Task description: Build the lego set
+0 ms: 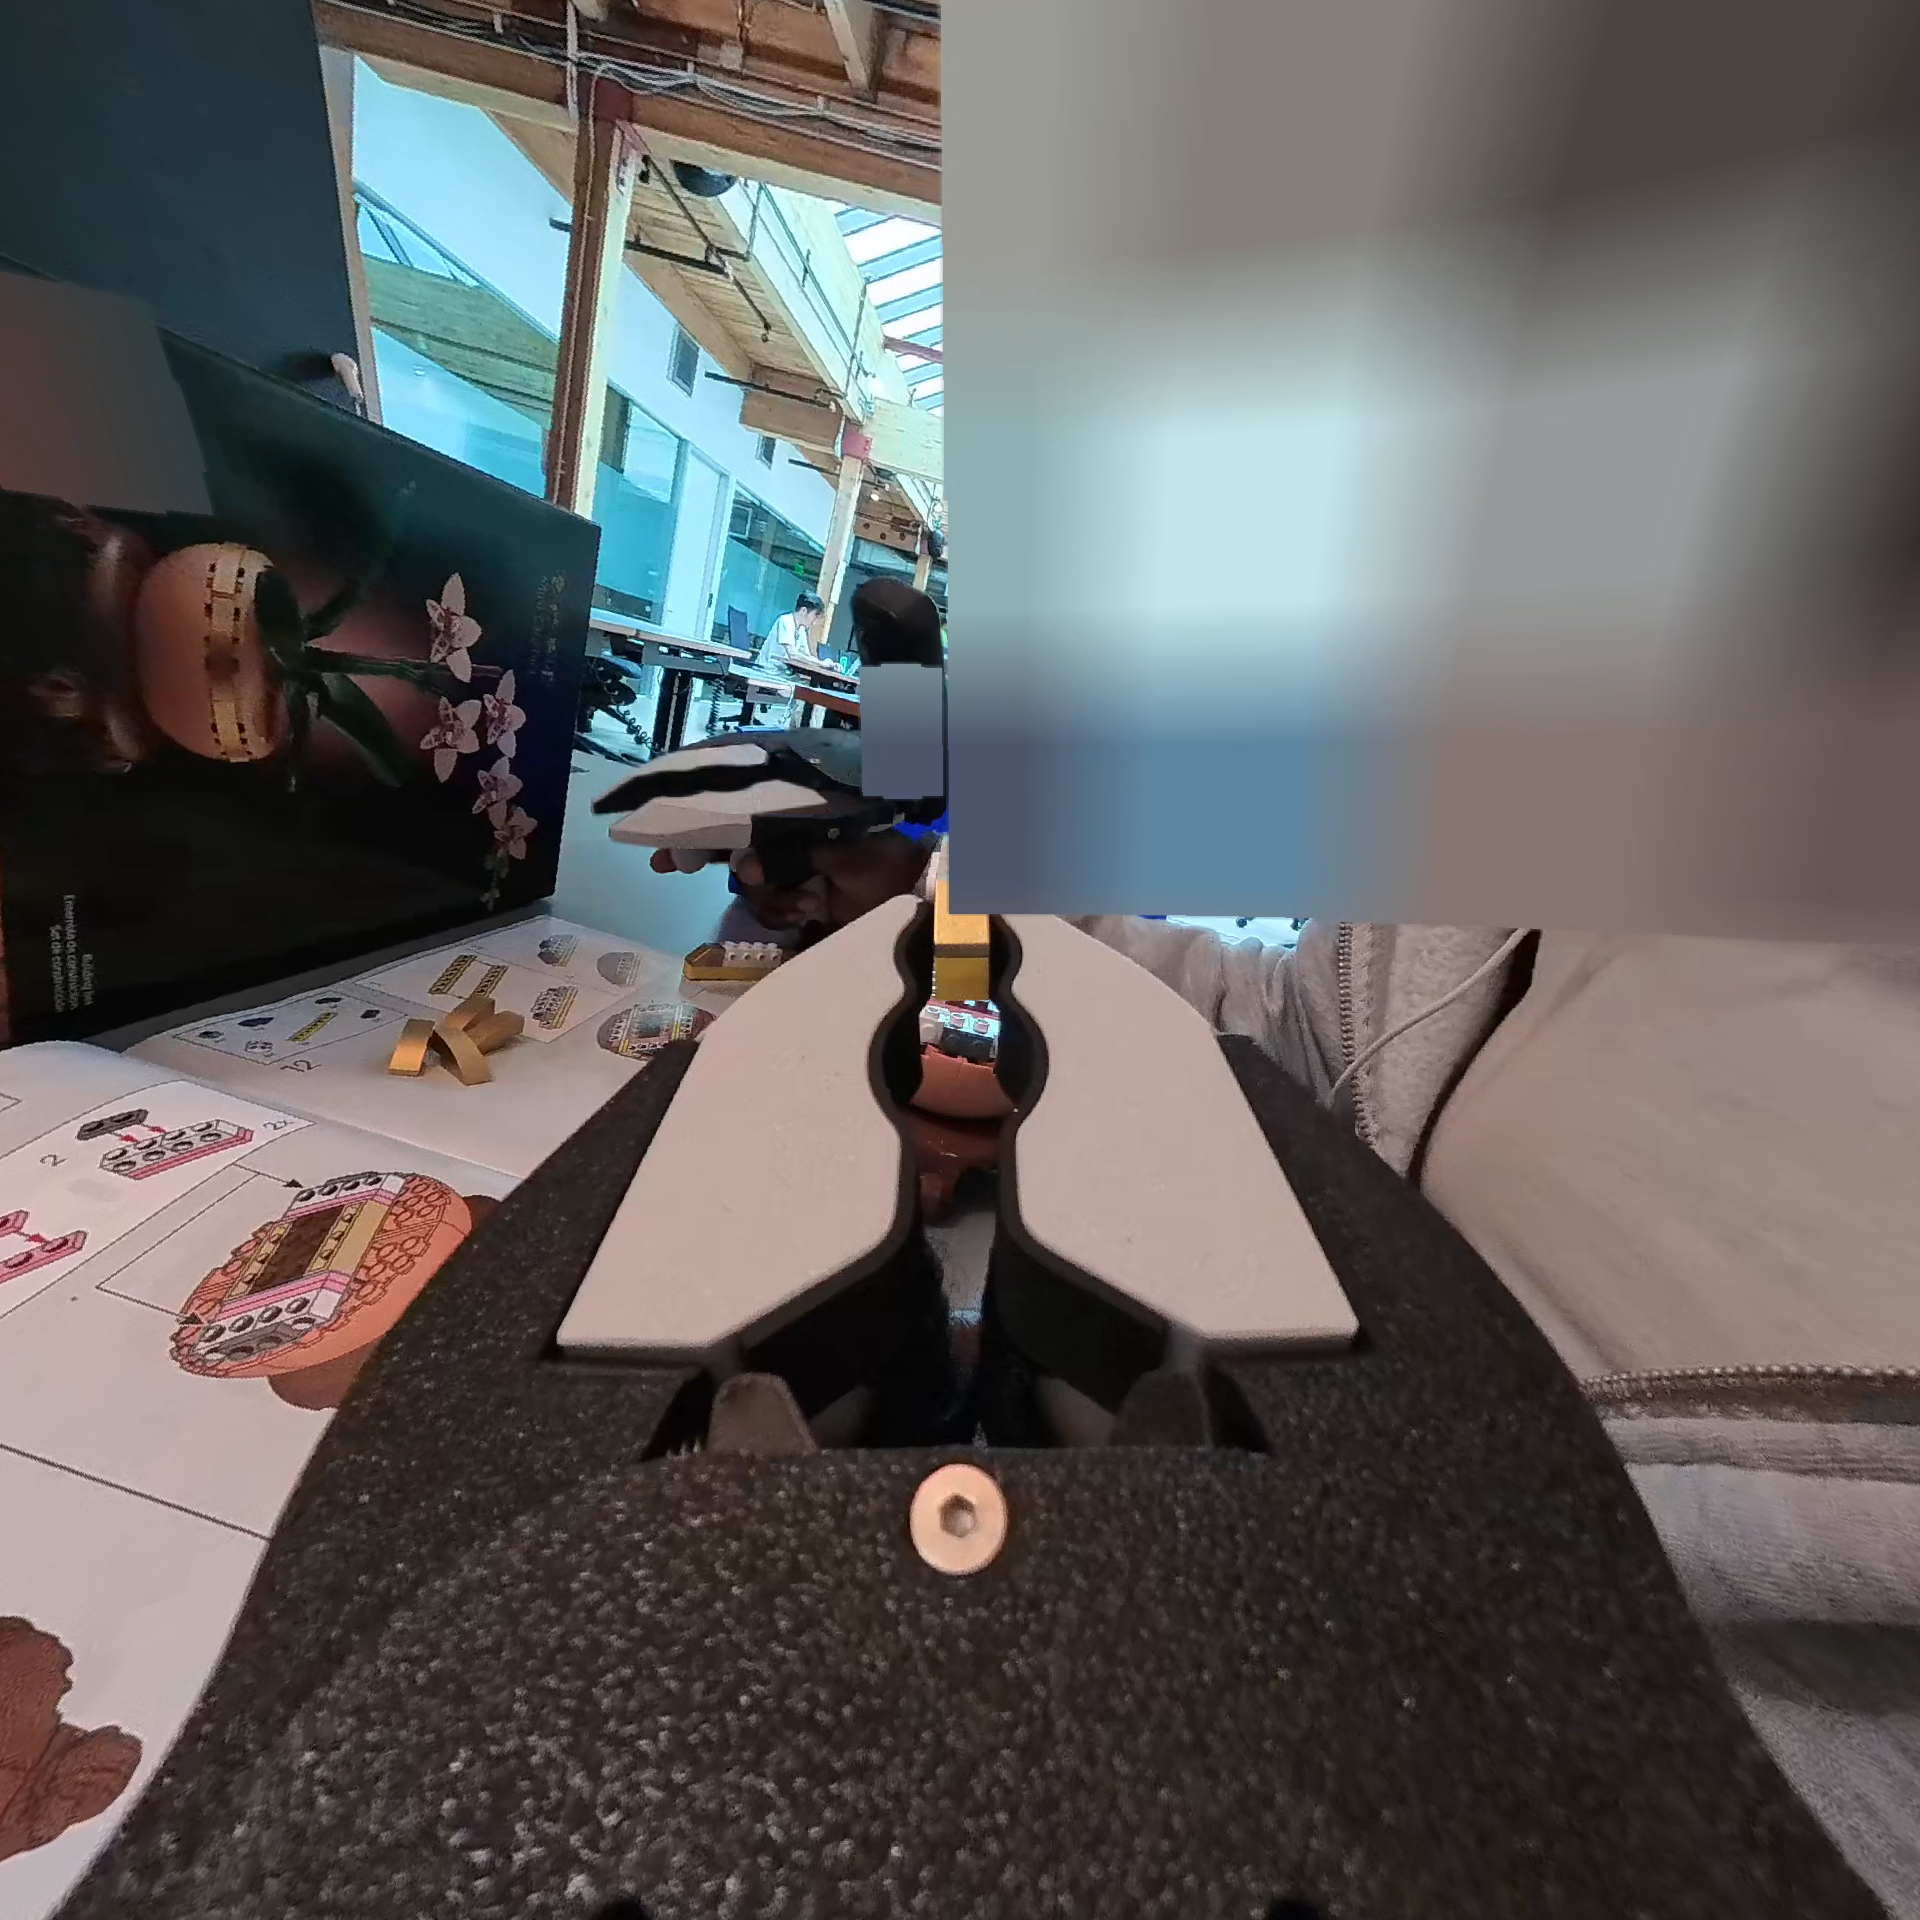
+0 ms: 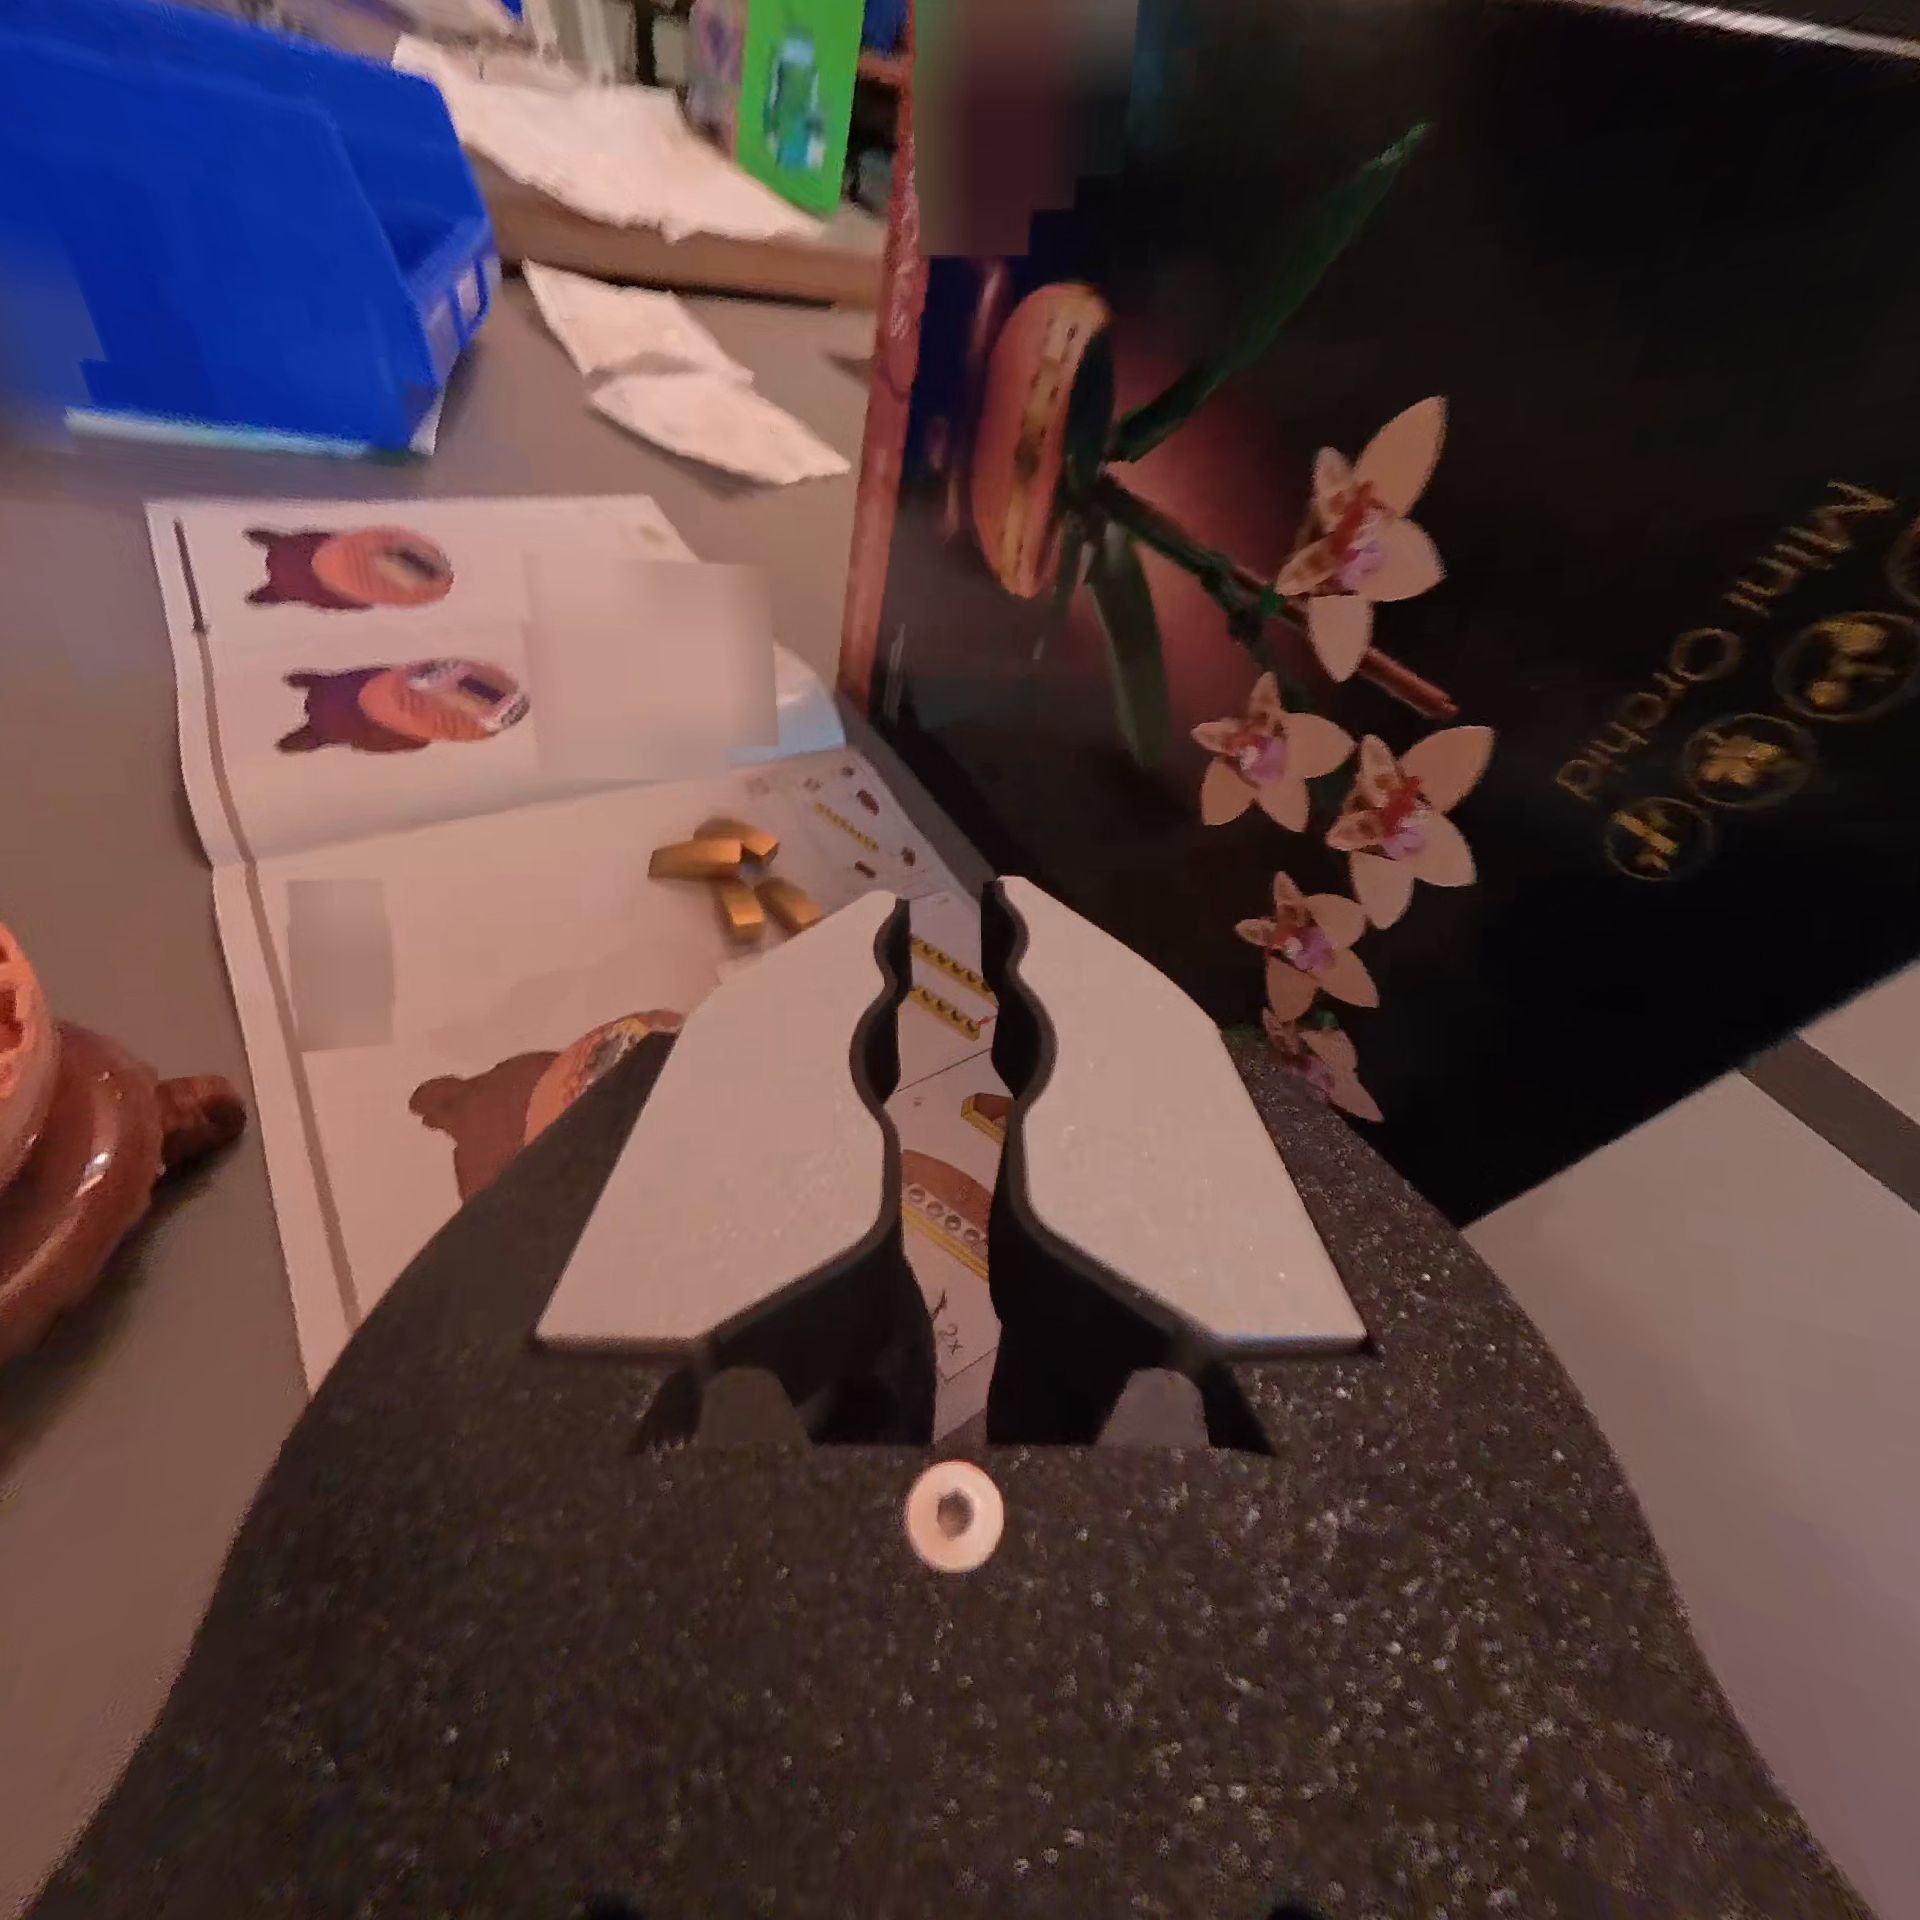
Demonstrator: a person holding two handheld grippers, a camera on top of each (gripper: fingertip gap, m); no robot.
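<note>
Left wrist view, left to right: dark lego box with orchid picture (image 1: 281,707) stands upright on its side at the left; open white instruction booklet (image 1: 187,1226) lies flat on the grey tabletop (image 1: 634,883) in front of it. A loose pile of small gold curved lego pieces (image 1: 452,1039) sits on the booklet, and a gold-and-white studded lego piece (image 1: 732,961) lies just past them. Behind: open office hall with timber beams, glass walls and desks. The left gripper (image 1: 961,940) is clamped on a gold lego bar (image 1: 961,956), with the peach-and-brown lego pot model (image 1: 951,1101) visible through the gap lower down between its fingers; whether the bar touches the model can't be told. The right gripper (image 1: 727,795) shows farther off at centre. A person's grey zip jacket (image 1: 1558,1143) fills the right side.

Right wrist view, left to right: blue plastic bin (image 2: 239,239) at the far left, part of the pot model (image 2: 94,1164) at the left edge, scattered white papers (image 2: 665,353) on the table, then booklet (image 2: 468,935) with the gold pieces (image 2: 732,868), box (image 2: 1455,623) at right. Picture is blurred. Right gripper (image 2: 943,904) fingers are slightly apart, nothing between them, over the booklet.
</note>
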